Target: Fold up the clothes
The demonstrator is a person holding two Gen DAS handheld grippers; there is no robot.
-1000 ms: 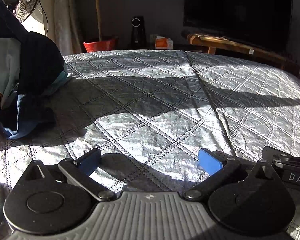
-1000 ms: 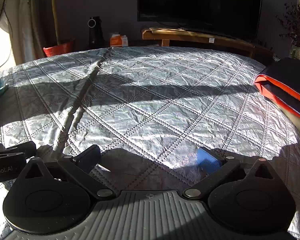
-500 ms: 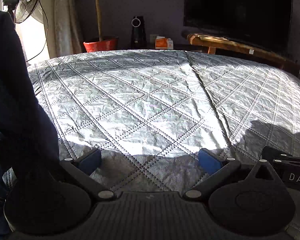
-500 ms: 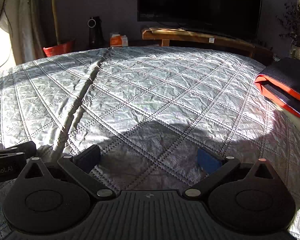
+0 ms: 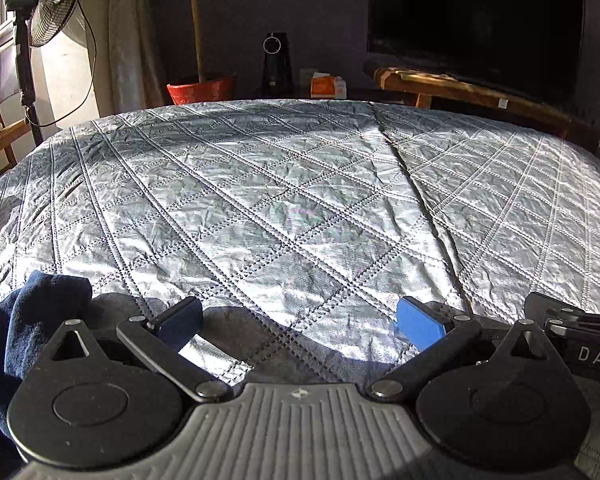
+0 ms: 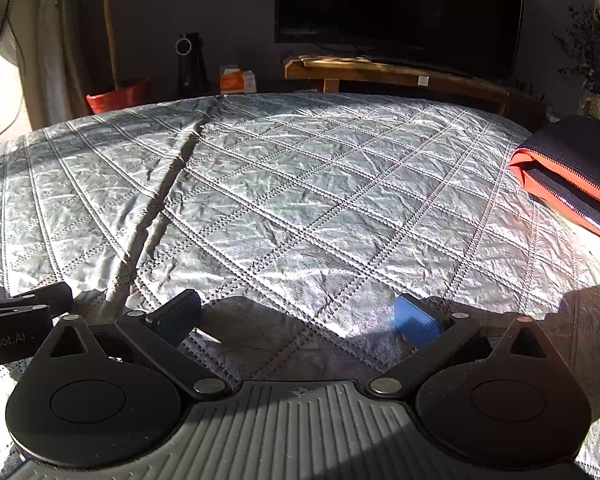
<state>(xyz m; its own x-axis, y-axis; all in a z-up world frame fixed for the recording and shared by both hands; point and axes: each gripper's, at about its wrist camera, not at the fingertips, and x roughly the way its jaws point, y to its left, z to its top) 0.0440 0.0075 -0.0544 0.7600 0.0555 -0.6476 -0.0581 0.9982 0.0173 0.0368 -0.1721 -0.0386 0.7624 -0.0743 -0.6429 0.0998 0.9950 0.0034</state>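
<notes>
Both grippers' fingers (image 5: 418, 322) wide apart, empty; navy garment (image 5: 28, 320) just left of left gripper (image 5: 300, 320).

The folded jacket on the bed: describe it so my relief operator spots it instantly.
Start at the big quilted silver bedspread in the right wrist view and follow it to its far right edge. The folded jacket lies there, dark navy with bright orange zip edging, the only colourful thing on the grey quilting.

Navy garment (image 5: 24, 336) bunched; folded navy-orange jacket (image 6: 572, 176) flat.
</notes>
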